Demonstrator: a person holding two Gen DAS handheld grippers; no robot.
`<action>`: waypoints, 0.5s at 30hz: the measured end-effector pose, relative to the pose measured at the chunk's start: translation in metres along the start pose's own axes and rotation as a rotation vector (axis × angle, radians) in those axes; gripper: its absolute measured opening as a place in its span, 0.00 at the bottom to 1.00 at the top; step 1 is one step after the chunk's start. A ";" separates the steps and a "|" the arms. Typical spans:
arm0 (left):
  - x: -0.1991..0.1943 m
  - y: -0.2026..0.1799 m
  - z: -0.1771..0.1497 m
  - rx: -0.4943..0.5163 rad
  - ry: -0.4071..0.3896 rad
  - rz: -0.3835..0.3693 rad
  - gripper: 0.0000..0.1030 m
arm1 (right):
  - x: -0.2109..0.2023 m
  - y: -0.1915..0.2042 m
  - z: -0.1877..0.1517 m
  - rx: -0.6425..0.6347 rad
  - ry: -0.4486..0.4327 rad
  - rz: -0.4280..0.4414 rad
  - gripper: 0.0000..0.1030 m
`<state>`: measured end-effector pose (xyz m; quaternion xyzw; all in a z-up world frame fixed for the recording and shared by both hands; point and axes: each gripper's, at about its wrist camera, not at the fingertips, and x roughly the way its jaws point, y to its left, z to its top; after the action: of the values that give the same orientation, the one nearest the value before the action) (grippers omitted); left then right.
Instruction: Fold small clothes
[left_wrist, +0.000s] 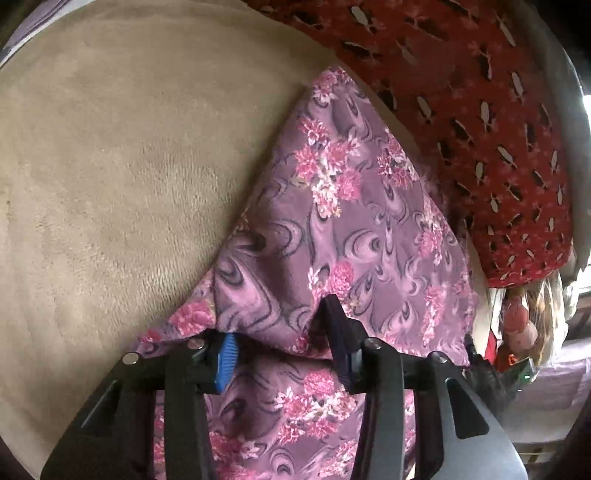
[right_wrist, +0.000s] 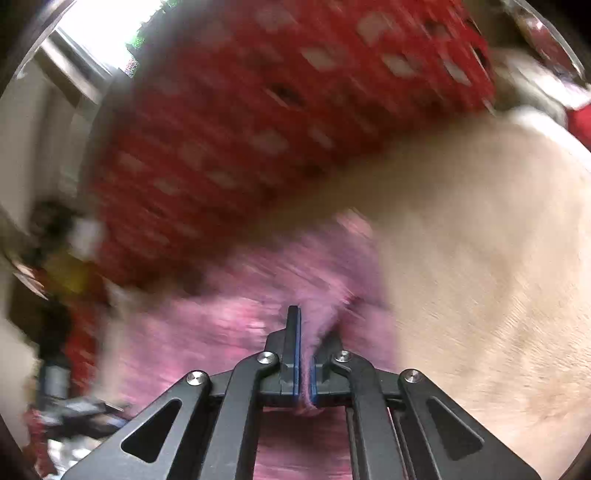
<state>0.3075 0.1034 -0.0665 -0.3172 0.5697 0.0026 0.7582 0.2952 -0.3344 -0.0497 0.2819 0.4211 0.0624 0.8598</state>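
Observation:
A purple garment with pink flowers (left_wrist: 354, 206) lies on a beige plush blanket (left_wrist: 110, 166). In the left wrist view my left gripper (left_wrist: 280, 332) is open, its jaws wide apart over the near edge of the garment; cloth drapes over its left finger. In the right wrist view, which is blurred by motion, my right gripper (right_wrist: 308, 347) is shut on a pinched fold of the same purple garment (right_wrist: 229, 314), with cloth running between the blue pads.
A red perforated laundry basket (left_wrist: 480, 129) stands on the blanket just beyond the garment; it also shows in the right wrist view (right_wrist: 258, 129). Clutter and a doll lie off the blanket's edge (left_wrist: 517, 321). A bright window (right_wrist: 110, 33) is behind the basket.

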 end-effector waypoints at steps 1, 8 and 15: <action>-0.002 0.000 -0.001 0.005 0.000 -0.002 0.40 | -0.005 -0.002 -0.002 0.004 -0.017 0.015 0.02; -0.017 -0.014 -0.024 0.085 -0.040 -0.014 0.40 | -0.059 0.008 -0.018 -0.019 -0.144 0.076 0.09; 0.000 -0.029 -0.034 0.131 -0.018 0.083 0.41 | -0.020 0.018 -0.038 -0.100 0.083 0.038 0.08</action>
<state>0.2891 0.0642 -0.0580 -0.2431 0.5743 -0.0003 0.7817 0.2564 -0.3097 -0.0445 0.2437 0.4471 0.1114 0.8534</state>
